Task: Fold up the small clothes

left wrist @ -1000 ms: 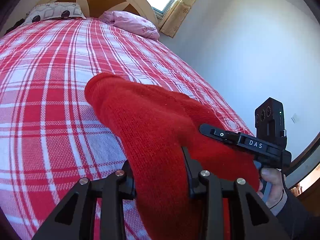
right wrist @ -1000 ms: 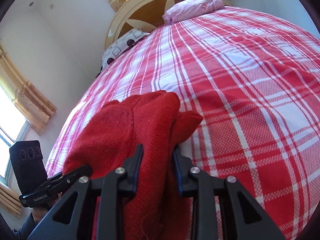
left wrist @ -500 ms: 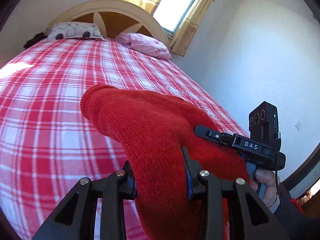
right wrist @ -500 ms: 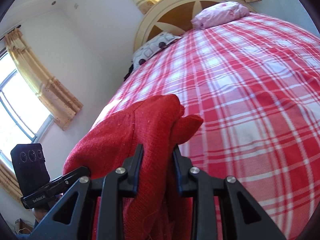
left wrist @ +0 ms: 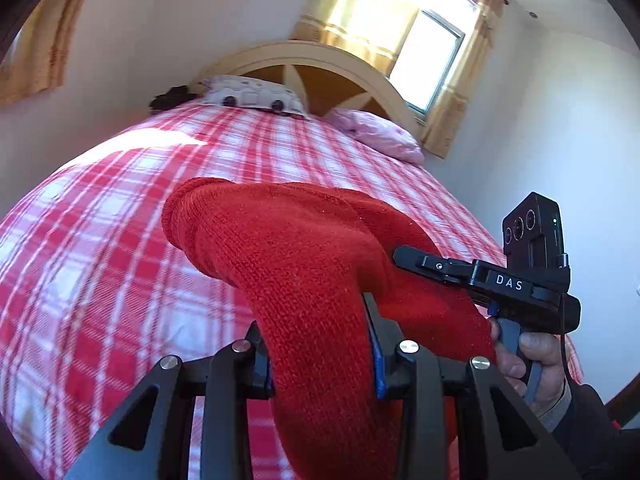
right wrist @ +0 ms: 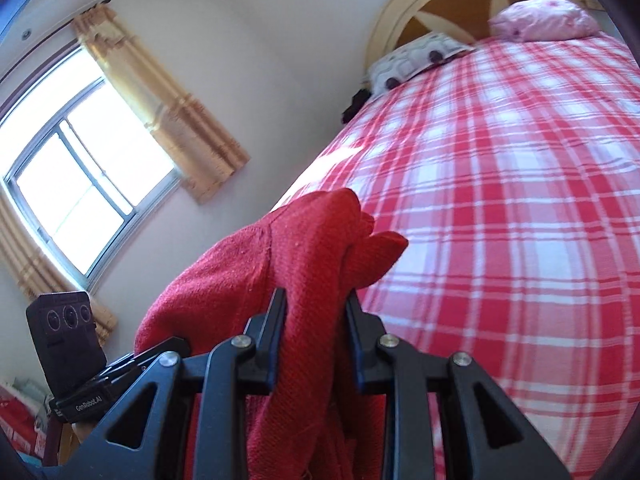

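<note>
Red knit garment [left wrist: 304,264] in both tongs

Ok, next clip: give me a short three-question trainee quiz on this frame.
1. True or false: the red knitted garment lies flat on the checked bedspread.
2. What is the left gripper clamped on? A) pink pillow B) red knitted garment C) curtain
3. Fill in: the right gripper grips the same ____.

Key: 1 false, both grippers hold it up, bunched, above the bed. 2 B. 3 garment.
</note>
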{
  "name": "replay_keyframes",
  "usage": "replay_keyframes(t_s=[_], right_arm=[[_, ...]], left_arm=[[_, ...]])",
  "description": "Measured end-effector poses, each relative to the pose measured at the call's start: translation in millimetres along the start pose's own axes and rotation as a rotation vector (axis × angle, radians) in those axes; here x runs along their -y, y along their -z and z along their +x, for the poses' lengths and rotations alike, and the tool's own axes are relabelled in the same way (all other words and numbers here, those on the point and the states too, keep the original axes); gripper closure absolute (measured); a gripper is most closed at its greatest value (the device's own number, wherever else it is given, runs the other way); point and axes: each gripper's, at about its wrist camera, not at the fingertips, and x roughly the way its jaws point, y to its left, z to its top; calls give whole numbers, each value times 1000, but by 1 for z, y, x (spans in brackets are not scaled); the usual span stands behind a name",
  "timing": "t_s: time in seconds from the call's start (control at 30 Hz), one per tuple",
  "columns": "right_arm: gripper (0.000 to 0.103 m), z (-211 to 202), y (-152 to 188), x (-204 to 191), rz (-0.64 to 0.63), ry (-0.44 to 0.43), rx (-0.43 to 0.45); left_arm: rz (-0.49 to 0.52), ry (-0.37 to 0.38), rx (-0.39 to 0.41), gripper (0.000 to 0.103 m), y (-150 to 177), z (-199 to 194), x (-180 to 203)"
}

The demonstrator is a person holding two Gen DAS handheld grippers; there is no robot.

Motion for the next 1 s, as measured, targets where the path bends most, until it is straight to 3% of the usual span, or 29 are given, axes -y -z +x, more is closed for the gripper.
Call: replay_keyframes(t_s=[0.33, 1.0], right_arm=[[74, 67, 39, -39, -41, -39, -124], [74, 90, 49, -42, -28, -12, -178]], left_arm=[[-116, -88, -31, 68, 45, -21, -67], [-121, -92, -62, 68, 61, -26, -81]])
